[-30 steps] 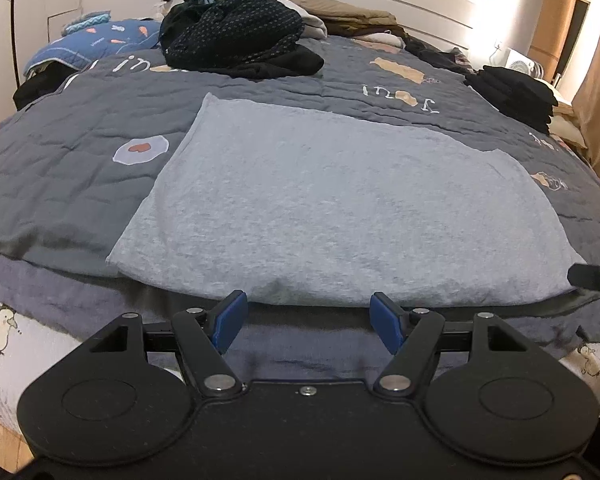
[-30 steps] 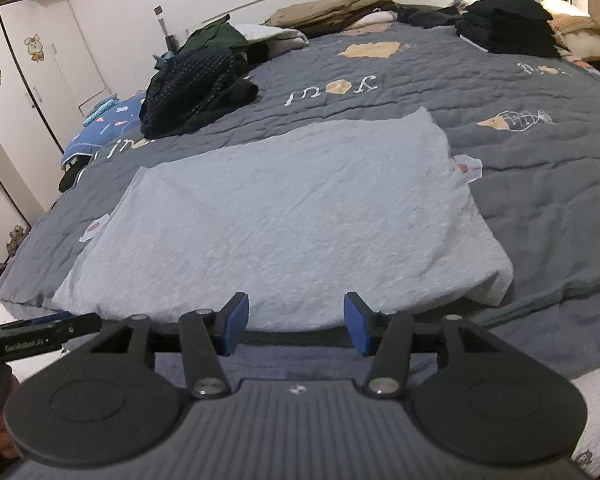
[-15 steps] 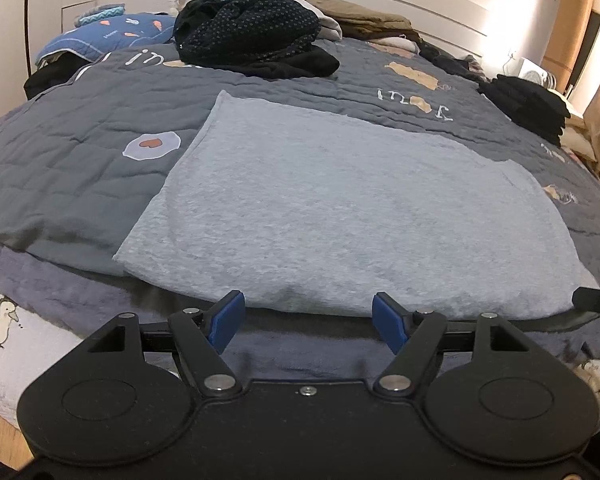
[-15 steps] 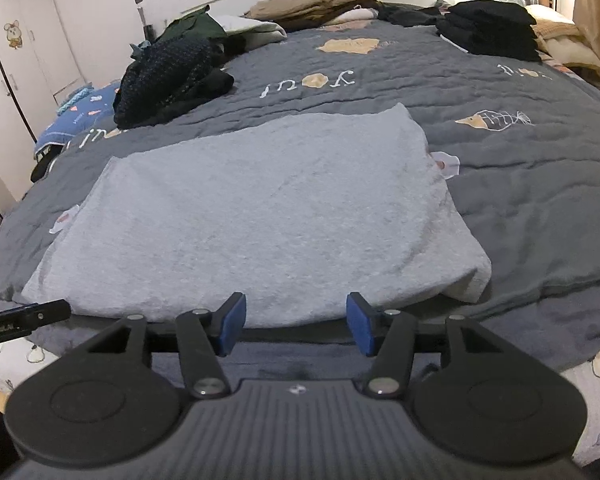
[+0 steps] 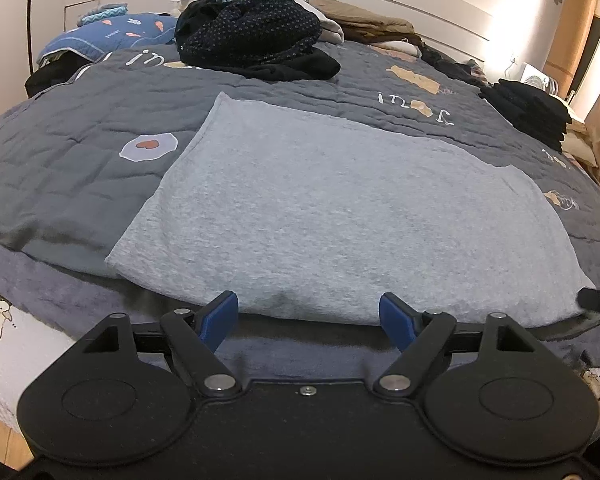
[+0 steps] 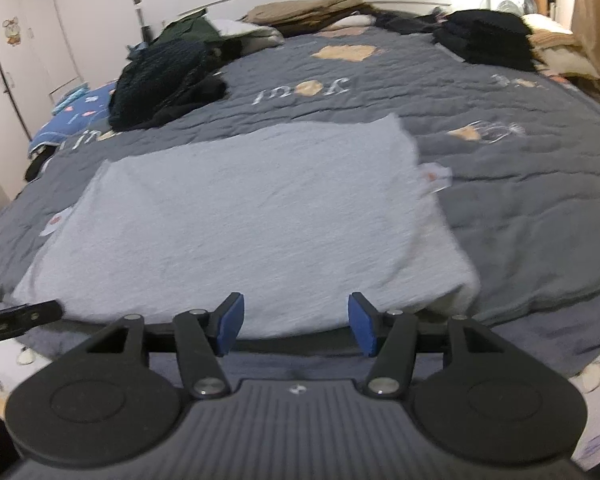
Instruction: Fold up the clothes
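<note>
Since a second ago: both my grippers spread wider, cloth unmoved. Left gripper (image 5: 308, 317) opening, right gripper (image 6: 296, 322) agape, both empty. Grey folded garment (image 5: 340, 216) flat on bed quilt (image 5: 80, 152), near edge just beyond fingertips. Right view alone shows wardrobe (image 6: 16, 60); left alone, fan (image 5: 536, 80).

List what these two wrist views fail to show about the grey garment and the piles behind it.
- Grey garment: folded flat, so its type and the layers underneath are hidden in both views.
- Its near edge: partly covered by the left gripper and the right gripper.
- Dark clothes pile: motion-blurred in the right wrist view, so single items cannot be told.
</note>
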Tool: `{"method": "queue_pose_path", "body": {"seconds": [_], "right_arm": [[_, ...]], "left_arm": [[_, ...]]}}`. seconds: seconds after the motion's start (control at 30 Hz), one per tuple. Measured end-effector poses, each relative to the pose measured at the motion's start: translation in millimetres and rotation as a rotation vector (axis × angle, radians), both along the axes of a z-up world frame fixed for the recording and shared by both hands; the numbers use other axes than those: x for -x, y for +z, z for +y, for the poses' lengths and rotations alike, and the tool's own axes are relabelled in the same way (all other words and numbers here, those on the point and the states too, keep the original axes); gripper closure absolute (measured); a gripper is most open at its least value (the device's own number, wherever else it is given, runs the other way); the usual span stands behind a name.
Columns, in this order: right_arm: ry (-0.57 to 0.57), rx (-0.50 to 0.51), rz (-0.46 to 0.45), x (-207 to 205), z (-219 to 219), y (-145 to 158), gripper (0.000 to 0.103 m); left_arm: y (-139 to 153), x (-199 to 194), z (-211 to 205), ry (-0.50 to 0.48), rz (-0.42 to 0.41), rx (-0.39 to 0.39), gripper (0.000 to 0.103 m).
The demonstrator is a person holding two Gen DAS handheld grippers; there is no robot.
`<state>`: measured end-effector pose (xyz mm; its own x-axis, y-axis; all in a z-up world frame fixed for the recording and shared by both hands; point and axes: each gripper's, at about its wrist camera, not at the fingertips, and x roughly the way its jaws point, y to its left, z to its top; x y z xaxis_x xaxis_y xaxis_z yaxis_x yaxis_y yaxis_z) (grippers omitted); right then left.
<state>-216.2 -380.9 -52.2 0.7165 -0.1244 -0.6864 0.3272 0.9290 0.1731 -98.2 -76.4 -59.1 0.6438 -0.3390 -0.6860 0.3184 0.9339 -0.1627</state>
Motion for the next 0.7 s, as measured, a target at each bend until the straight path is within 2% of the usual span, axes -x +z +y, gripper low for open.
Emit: {"method": "queue_pose_path", "body": {"seconds": [0.2, 0.3, 0.37, 0.47, 0.7], "right_arm": [[-0.150, 0.039, -0.028, 19, -58, 9, 0.045], [-0.244, -0.015, -0.018, 29, -86, 2, 0.045], [-0.265, -0.062, -0.007, 32, -97, -6, 0.045], [-0.272, -0.166, 0.003, 33, -107, -18, 0.045], [-0.414, -0.584, -0.018, 45, -137, -51, 0.045]], "left_arm": [[0, -2, -4, -0.012, 0.008, 0.019, 0.026], [1, -2, -13, -0.036, 0.011, 0.040, 0.026], [3, -1, -23, -0.057, 0.007, 0.047, 0.026], [4, 1, -38, -0.092, -0.001, 0.058, 0.026], [3, 6, -62, -0.145, -0.014, 0.056, 0.025]]}}
